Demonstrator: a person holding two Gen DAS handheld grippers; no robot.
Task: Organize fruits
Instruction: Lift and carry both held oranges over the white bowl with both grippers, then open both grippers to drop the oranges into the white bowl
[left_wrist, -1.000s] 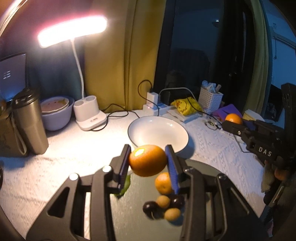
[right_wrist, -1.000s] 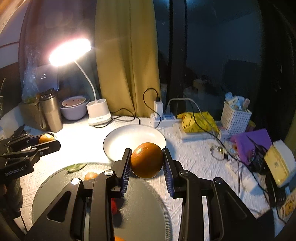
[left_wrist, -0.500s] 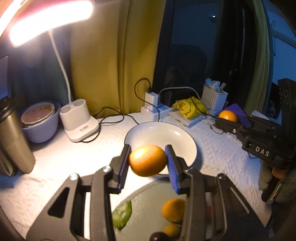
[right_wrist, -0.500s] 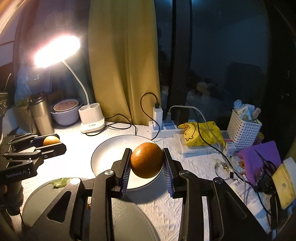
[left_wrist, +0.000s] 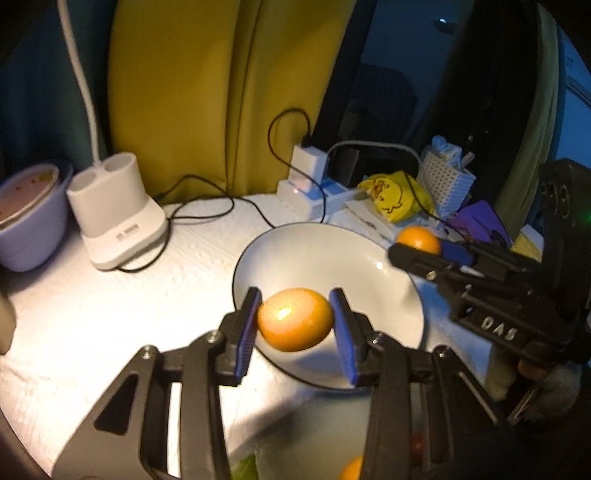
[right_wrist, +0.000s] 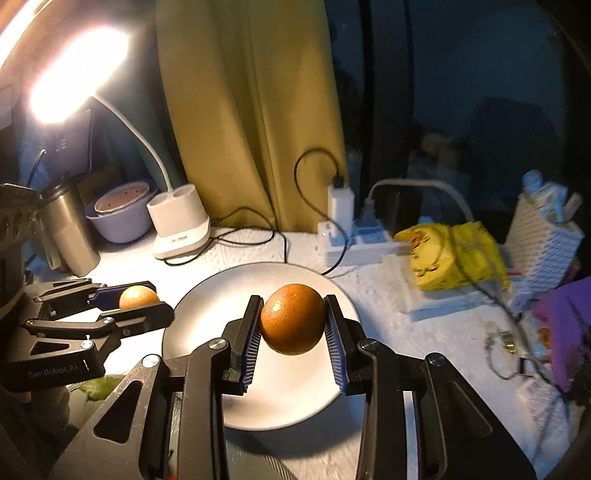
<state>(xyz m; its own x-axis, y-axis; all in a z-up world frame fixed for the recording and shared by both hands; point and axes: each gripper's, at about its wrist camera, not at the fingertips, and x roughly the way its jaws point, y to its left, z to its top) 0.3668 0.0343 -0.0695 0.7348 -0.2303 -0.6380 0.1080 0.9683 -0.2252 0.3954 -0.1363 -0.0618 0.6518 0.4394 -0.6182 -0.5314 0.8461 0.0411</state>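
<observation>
My left gripper (left_wrist: 295, 325) is shut on a bright orange (left_wrist: 294, 319) and holds it above the near rim of the empty white bowl (left_wrist: 314, 254). My right gripper (right_wrist: 292, 325) is shut on a darker orange (right_wrist: 292, 318) above the same bowl (right_wrist: 221, 295). Each gripper shows in the other's view: the right one (left_wrist: 421, 247) at the bowl's right edge, the left one (right_wrist: 140, 299) at its left edge. A grey tray (left_wrist: 325, 439) lies under me with an orange fruit (left_wrist: 351, 469) and a green leaf (left_wrist: 243, 467) on it.
A white lamp base (left_wrist: 118, 218) and a purple bowl (left_wrist: 29, 218) stand at the back left, with a steel tumbler (right_wrist: 68, 229). A power strip with cables (right_wrist: 343, 236), a yellow duck bag (right_wrist: 450, 251) and a white basket (right_wrist: 546, 236) are at the back right.
Both grippers have moved forward off the grey tray, each carrying its orange, and now hang over the white bowl. The tray fruits have slid out of the bottom of the views.
</observation>
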